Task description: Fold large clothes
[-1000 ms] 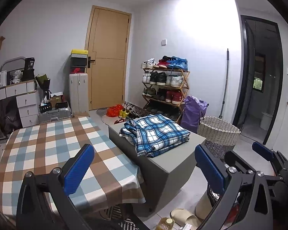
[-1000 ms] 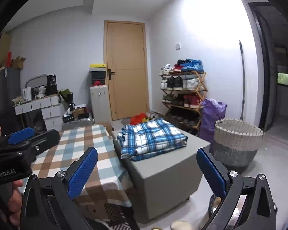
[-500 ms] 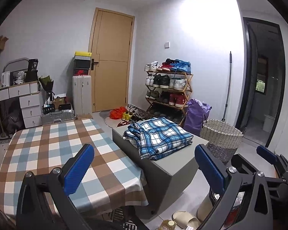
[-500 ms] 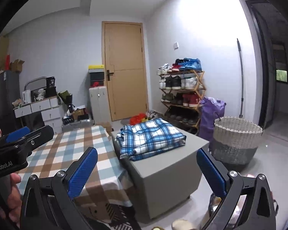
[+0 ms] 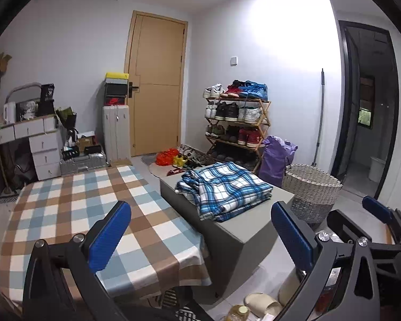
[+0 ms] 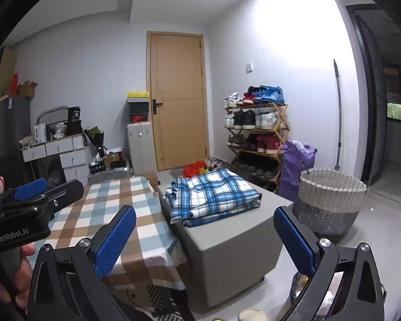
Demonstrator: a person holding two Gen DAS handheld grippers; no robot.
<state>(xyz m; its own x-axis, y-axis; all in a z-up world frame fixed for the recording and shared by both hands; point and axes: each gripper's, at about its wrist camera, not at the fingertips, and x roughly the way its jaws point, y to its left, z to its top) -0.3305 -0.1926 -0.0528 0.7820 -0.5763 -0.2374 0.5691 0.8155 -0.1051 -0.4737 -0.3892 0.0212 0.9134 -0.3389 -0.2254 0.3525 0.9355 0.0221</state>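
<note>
1. Well, I am looking at the plaid garment, blue and white, lying as a folded stack on top of the grey ottoman; I am judging that piece as already folded and set aside.
2. Just beside the ottoman, the checked table is showing only its cloth, so I am guessing the next large item has yet to be fetched, perhaps from the wicker basket on the ottoman's other side; I cannot see into it.
3. I am holding the left gripper with its blue pads wide apart and nothing between them, hovering short of the ottoman.
4. The right gripper is likewise spread wide and carrying nothing, aimed at the ottoman's near corner.
5. For writing, I am reading "GenRobot.AI" on the left gripper's body in the right wrist view; the boxes stacked beyond the ottoman by the door are too small to read.
</note>
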